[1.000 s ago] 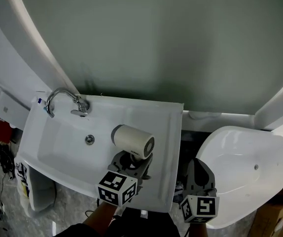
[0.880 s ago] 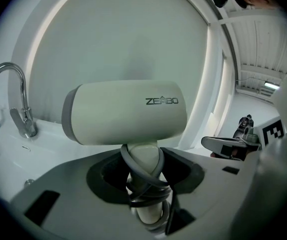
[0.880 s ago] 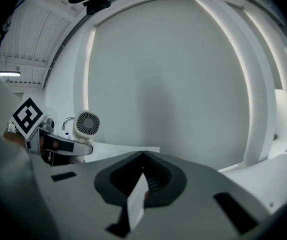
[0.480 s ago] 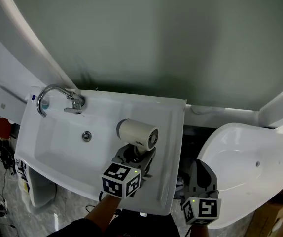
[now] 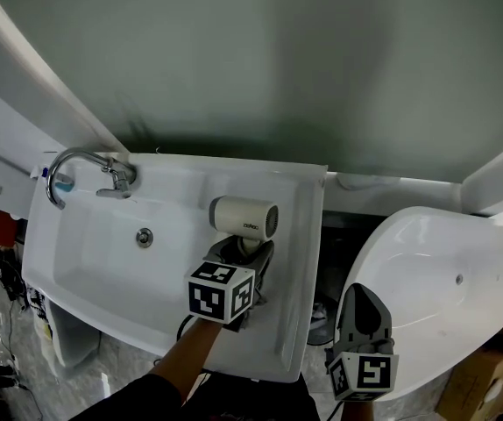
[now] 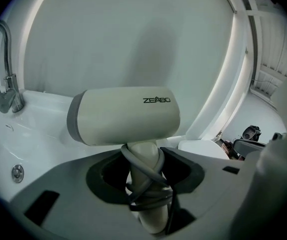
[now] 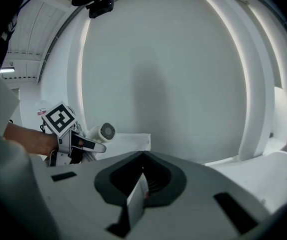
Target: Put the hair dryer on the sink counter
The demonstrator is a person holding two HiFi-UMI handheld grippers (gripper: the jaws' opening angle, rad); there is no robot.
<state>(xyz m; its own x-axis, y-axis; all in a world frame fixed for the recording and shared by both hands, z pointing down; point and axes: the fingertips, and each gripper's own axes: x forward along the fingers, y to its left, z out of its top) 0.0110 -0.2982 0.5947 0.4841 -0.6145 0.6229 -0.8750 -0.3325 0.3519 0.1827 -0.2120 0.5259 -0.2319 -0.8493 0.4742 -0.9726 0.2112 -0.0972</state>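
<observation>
A cream hair dryer [image 5: 244,217] with a grey rear band hangs over the right side of the white sink [image 5: 297,235], barrel pointing right. My left gripper [image 5: 244,254] is shut on its handle, which has the grey cord wound round it. In the left gripper view the dryer [image 6: 126,116] fills the middle and its wrapped handle sits between the jaws of the left gripper [image 6: 144,184]. My right gripper [image 5: 362,295] hangs to the right of the sink, jaws together, holding nothing. From the right gripper [image 7: 142,156] the dryer [image 7: 103,132] shows at the left.
A chrome faucet [image 5: 85,169] stands at the sink's back left, with the drain [image 5: 145,236] in the basin. A white rounded fixture [image 5: 435,279] sits to the right of the sink. A grey-green wall panel with a white curved frame rises behind.
The left gripper has carried the dryer a little toward the back of the sink's right side, and the barrel now lies more level. The right gripper has sunk slightly.
</observation>
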